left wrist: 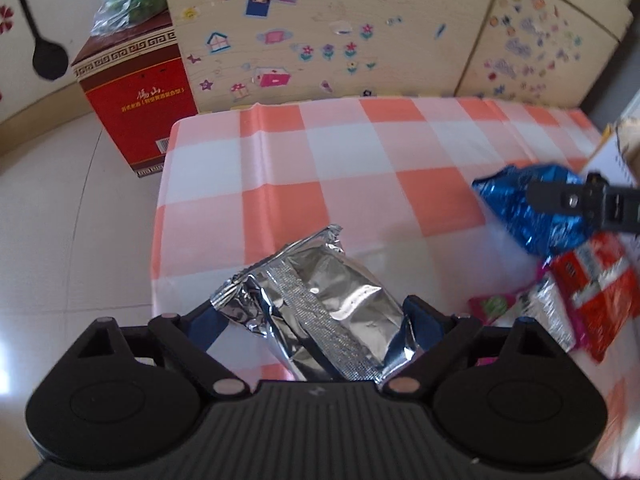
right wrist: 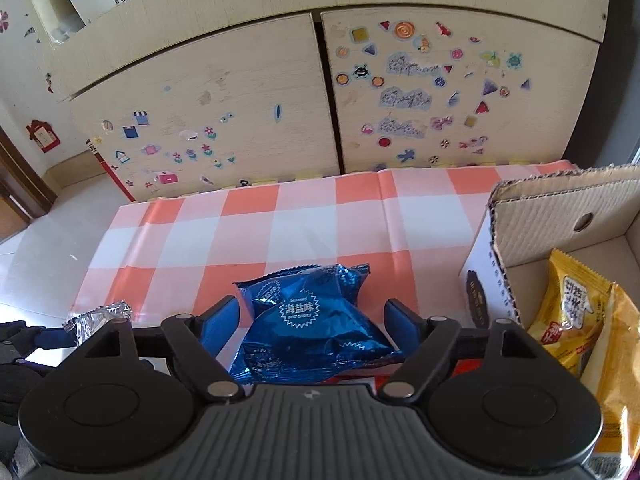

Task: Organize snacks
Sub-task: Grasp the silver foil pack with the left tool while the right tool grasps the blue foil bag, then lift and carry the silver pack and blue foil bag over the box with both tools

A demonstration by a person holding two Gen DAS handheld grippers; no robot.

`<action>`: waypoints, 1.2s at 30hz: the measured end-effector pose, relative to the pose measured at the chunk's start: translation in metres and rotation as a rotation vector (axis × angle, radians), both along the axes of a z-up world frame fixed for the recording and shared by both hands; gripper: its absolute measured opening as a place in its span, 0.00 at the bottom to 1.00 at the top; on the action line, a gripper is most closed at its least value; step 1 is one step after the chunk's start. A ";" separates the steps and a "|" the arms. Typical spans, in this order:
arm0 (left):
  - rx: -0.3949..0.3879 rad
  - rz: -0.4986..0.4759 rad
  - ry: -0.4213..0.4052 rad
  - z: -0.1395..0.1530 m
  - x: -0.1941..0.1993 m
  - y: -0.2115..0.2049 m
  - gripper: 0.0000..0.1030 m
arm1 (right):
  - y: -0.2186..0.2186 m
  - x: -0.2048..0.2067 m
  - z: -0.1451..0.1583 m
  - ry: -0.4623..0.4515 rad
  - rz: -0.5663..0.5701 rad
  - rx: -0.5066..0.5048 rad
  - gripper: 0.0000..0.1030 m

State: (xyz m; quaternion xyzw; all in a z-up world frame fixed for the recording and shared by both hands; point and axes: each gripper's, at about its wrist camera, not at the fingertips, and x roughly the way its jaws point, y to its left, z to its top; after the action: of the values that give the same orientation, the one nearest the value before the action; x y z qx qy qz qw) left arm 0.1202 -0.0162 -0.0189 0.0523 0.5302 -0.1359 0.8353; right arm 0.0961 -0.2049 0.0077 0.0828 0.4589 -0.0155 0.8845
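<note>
A silver foil snack packet (left wrist: 320, 308) sits between the blue pads of my left gripper (left wrist: 316, 320), whose jaws press its sides above the checked cloth; its corner shows in the right wrist view (right wrist: 100, 318). A blue foil packet (right wrist: 308, 320) lies between the pads of my right gripper (right wrist: 312, 316), with gaps on both sides. It also shows in the left wrist view (left wrist: 532, 208) with the right gripper (left wrist: 576, 204) over it. Red and pink packets (left wrist: 592, 284) lie at the right.
An open cardboard box (right wrist: 560, 216) at the right holds yellow snack packets (right wrist: 576, 312). An orange-and-white checked cloth (right wrist: 288, 228) covers the table. A sticker-covered cabinet (right wrist: 248, 92) stands behind it. A red carton (left wrist: 136, 92) stands on the floor at the left.
</note>
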 end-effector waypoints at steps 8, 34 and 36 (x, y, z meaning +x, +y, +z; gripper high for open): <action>-0.058 -0.006 0.011 0.002 -0.001 0.009 0.91 | -0.004 0.005 -0.004 0.000 -0.031 0.098 0.88; 0.023 -0.134 -0.090 0.010 -0.014 -0.026 0.57 | 0.024 -0.005 -0.001 -0.016 0.114 -0.105 0.72; 0.017 -0.141 -0.095 0.010 -0.015 -0.026 0.57 | 0.022 -0.008 0.002 -0.019 0.110 -0.104 0.72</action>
State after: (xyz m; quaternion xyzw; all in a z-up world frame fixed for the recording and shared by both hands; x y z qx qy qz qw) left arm 0.1053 -0.0423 -0.0086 0.1032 0.4861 -0.1873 0.8473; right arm 0.0883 -0.1830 0.0094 0.0118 0.4528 0.0101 0.8915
